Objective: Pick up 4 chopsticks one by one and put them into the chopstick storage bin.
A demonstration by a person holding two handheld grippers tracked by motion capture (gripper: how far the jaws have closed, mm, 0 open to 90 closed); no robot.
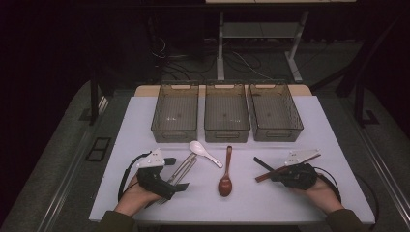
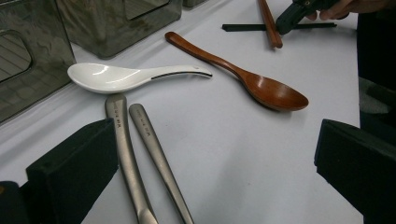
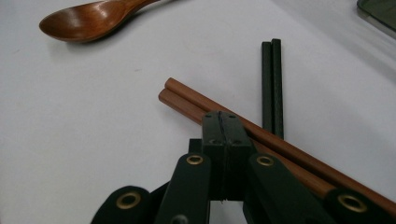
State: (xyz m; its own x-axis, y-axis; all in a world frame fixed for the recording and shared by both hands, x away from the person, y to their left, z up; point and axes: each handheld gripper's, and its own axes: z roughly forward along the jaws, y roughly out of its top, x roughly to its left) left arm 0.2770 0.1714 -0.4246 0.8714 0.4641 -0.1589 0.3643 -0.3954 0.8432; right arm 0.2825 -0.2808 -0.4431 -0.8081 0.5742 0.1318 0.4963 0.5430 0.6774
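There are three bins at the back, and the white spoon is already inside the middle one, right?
Not quite. The white spoon lies on the table, in front of the three bins, not inside the middle one. The high view shows it.

The table is showing a pale, plain white top with no pattern. Three bins at its far side are looking smoky grey and see-through, with a fine ribbed grid on their floors. The ceramic spoon is gleaming glossy white, with a thin dark line along its handle edge. The wooden spoon is glowing reddish brown, darker in the bowl. Two metal handles are shining dull silver-grey with tiny stamped marks. One pair of chopsticks is showing warm brown, the other pair matt black. Both grippers, the left gripper and the right gripper, are looking black, the right one with brass-coloured rivets; their top plates are showing light grey.
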